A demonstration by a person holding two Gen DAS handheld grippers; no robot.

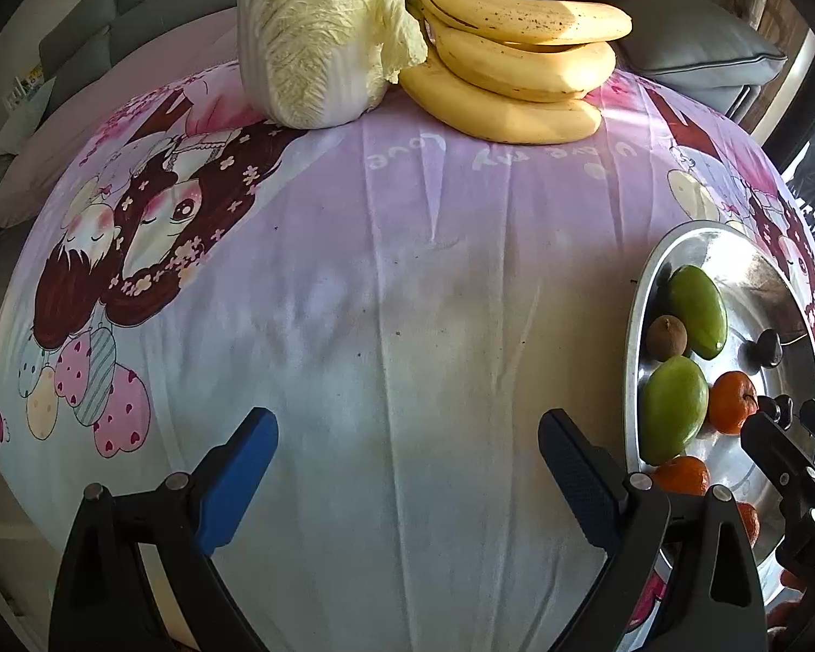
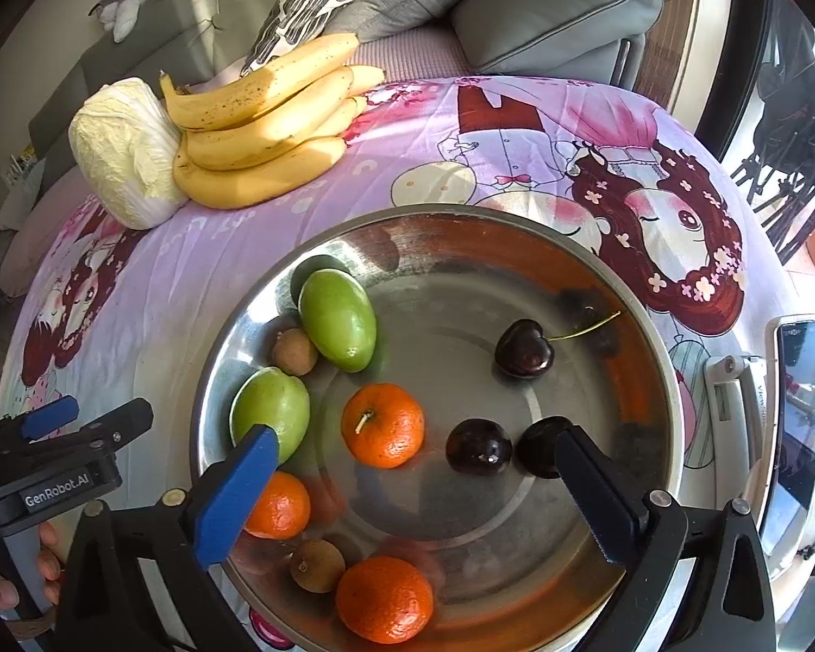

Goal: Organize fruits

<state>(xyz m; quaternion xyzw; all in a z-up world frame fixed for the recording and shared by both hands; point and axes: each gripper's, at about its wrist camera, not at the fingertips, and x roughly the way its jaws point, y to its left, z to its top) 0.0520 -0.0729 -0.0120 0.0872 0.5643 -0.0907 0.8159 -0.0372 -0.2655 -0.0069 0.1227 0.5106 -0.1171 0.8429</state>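
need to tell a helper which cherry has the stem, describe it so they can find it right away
Start at the round metal bowl on the cartoon-print cloth. Three dark cherries sit in its right half; take the one farthest from the right gripper, lying alone, apart from the other two. This stemmed cherry is the only one showing a long thin green stem, pointing toward the rim.
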